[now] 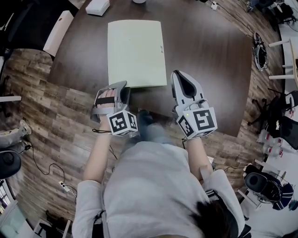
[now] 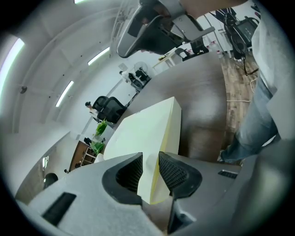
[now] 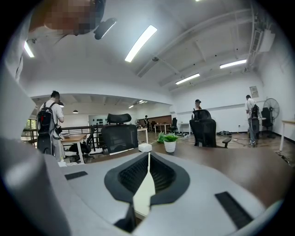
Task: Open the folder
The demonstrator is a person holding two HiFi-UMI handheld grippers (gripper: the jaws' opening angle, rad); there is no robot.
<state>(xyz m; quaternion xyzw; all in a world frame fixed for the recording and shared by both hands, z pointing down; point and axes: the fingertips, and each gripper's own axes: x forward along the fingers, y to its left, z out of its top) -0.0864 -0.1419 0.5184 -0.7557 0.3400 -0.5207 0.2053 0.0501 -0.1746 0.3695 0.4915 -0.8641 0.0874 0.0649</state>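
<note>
You've got a dark wooden table on plank floor. White box at its far edge, potted plant near it. Power strip on the floor at your left. Black office chair and a person with a backpack beyond.

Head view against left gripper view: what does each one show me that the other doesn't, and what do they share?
Only the head view: the whole folder lying closed and flat on the table, with the left claw and right claw at its two near corners, and a white box at the far edge. Only the left gripper view: the folder's corner held between the left claw's pads, and the folder's side edge. Both: the pale folder and the dark table.
</note>
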